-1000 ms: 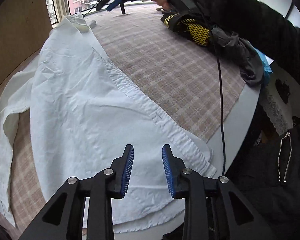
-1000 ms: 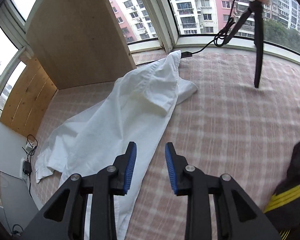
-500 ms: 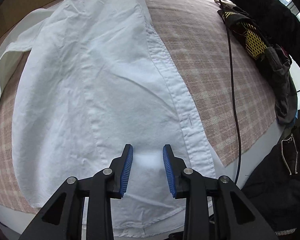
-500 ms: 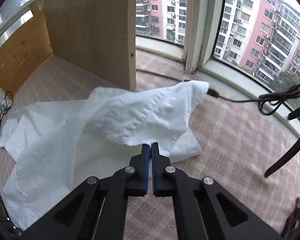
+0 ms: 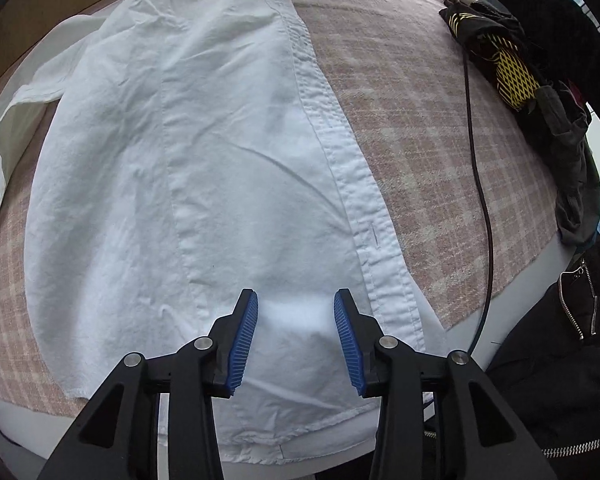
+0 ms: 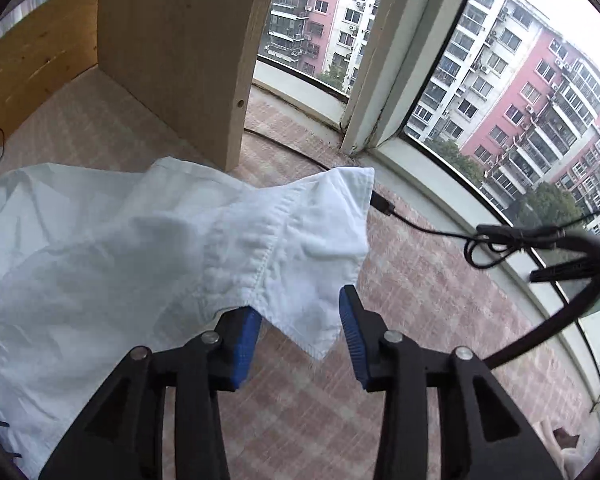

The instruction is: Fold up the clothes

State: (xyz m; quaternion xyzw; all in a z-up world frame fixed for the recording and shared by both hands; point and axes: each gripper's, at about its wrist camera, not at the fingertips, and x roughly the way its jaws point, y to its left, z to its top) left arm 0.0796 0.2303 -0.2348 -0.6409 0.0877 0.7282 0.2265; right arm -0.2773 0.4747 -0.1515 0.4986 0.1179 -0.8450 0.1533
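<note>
**Right gripper letting go of the shirt's collar end**

The right gripper (image 6: 300, 334), pinched together on the fabric half a second ago, is now standing with its jaws spread, and a corner of the crumpled white cotton button-up shirt (image 5: 204, 168) is hanging loose between the blue ribbed pads (image 6: 350, 332) without being clamped. That is reading as a release after placing the far end, so the shirt is probably being laid out flat rather than folded yet. The left gripper (image 5: 296, 340) has been drawing closer over the near hem; its jaws are spread too, hovering just above the cloth.

The shirt is lying lengthwise on the pink-and-cream checked tablecloth (image 5: 412, 128), its buttonhole placket (image 5: 352, 184) running near to far, its hem drooping over the white table edge (image 5: 460, 324). A dark pile of black-and-yellow clothing (image 5: 516, 68) is sitting at the far right, with a thin black cable (image 5: 480, 184) trailing beside it. Beyond, a light wooden panel (image 6: 172, 52) and curved windows facing pink apartment blocks (image 6: 540, 112) are closing the room.
</note>
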